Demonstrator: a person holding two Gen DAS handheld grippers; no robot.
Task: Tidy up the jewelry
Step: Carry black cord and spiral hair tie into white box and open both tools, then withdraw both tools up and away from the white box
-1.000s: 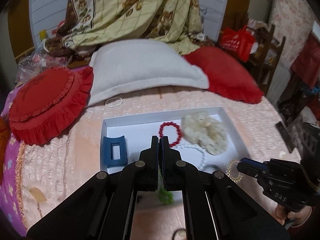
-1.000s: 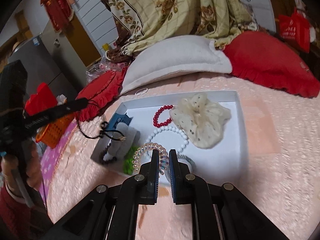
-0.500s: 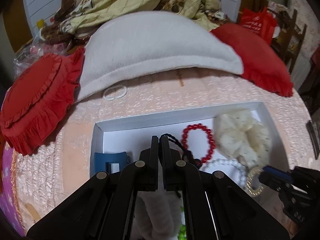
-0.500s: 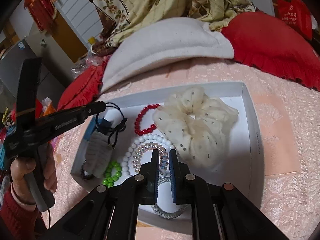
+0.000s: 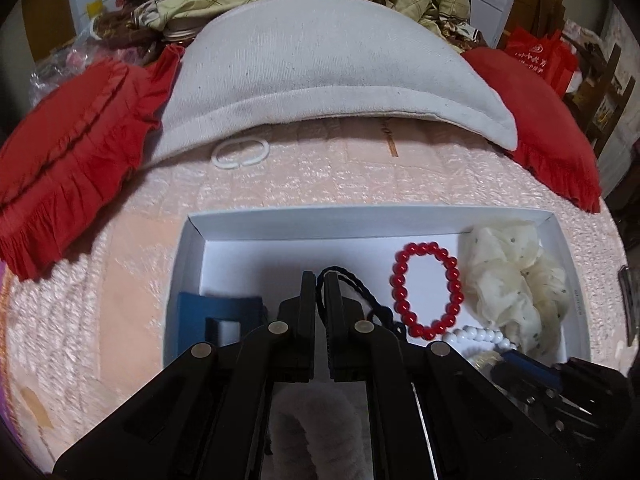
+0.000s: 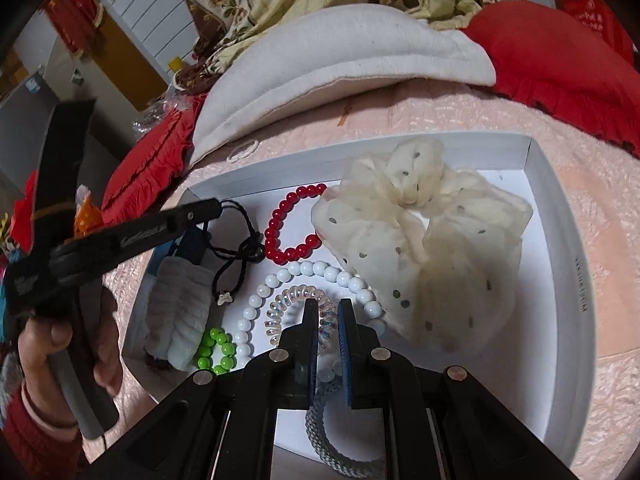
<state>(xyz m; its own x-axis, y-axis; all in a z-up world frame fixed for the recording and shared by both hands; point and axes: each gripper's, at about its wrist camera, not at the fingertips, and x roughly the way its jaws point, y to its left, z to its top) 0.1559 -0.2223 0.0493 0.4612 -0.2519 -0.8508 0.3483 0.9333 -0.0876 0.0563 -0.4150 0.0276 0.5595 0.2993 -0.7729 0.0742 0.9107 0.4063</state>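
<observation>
- The left gripper (image 5: pixel 319 280) has its fingers clenched on a thin black cord (image 6: pixel 236 240). The cord loops out just past the tips, and in the right wrist view it hangs slack from them into the box, ending in a small pale charm (image 6: pixel 225 298).
- Pinching the top of the loop lets the rest trail below, probably so it can be laid down without tangling. Its long axis runs from the tips down toward the near edge of the box.
- The right gripper (image 6: pixel 328 312) has its fingers clenched on a clear spiral hair tie (image 6: pixel 298 312), gripped across one side of the coil. The ring lies roughly flat, inside a white bead bracelet (image 6: pixel 316 270).
- Both things are over the white box (image 5: pixel 360 218), which sits on a pink bed cover (image 5: pixel 320 176).
- Also in the box: a red bead bracelet (image 5: pixel 427 290), a cream dotted scrunchie (image 6: pixel 420 240), a green bead bracelet (image 6: pixel 216 350), a grey fluffy band (image 6: pixel 180 312), a blue clip (image 5: pixel 224 314) and a grey woven bangle (image 6: pixel 340 440).
- A white ring (image 5: pixel 240 152) lies on the bed beyond the box, unsorted.
</observation>
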